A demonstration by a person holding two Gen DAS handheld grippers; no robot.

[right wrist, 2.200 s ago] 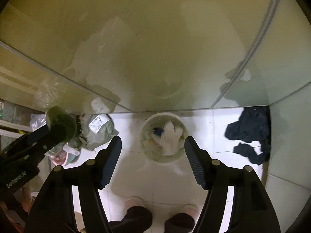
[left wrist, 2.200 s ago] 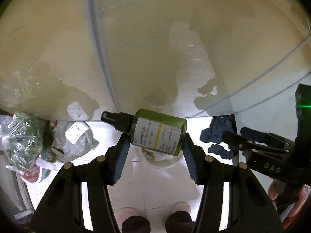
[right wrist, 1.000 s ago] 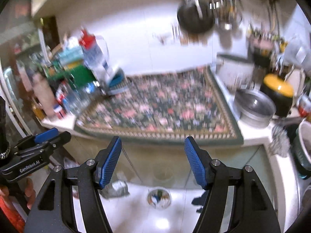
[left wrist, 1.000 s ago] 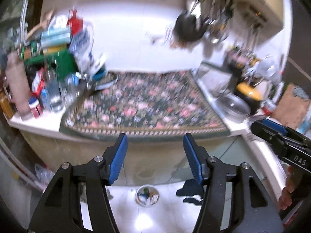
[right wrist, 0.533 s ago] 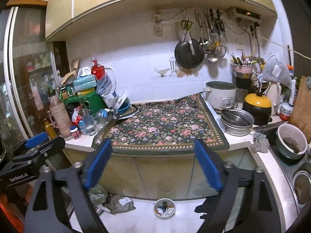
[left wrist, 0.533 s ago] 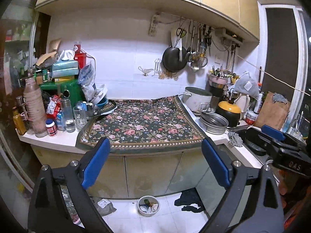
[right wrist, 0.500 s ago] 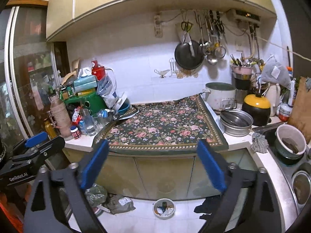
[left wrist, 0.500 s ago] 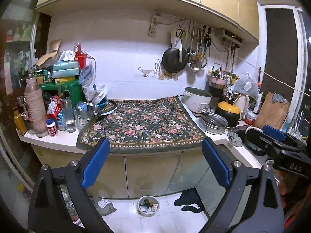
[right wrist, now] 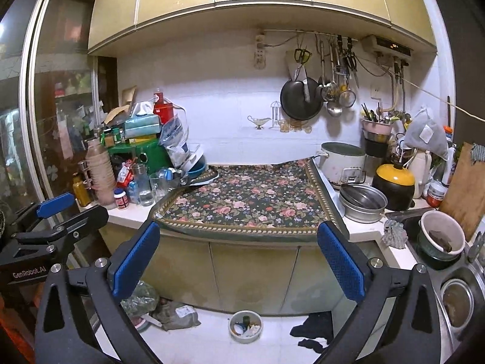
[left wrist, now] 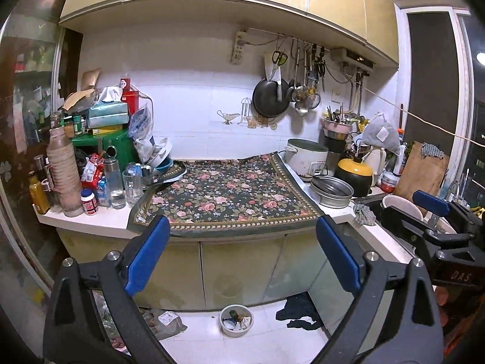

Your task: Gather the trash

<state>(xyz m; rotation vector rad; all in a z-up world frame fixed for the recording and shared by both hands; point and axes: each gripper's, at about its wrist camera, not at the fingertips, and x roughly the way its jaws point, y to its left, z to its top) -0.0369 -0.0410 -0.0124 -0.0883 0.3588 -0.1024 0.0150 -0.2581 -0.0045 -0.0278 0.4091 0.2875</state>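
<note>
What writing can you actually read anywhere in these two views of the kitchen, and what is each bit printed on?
"GenRobot.AI": white print on the black body of the left gripper, seen in the right wrist view.
"DAS": on the black body of the right gripper, seen in the left wrist view.
Too small or blurred to read: the lit display on the range hood, and the labels on the bottles and packets on the counter.

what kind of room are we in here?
A home kitchen, cluttered. A frying pan and utensils hang on the tiled wall, a rice cooker sits on the counter, a sink at right.
</note>
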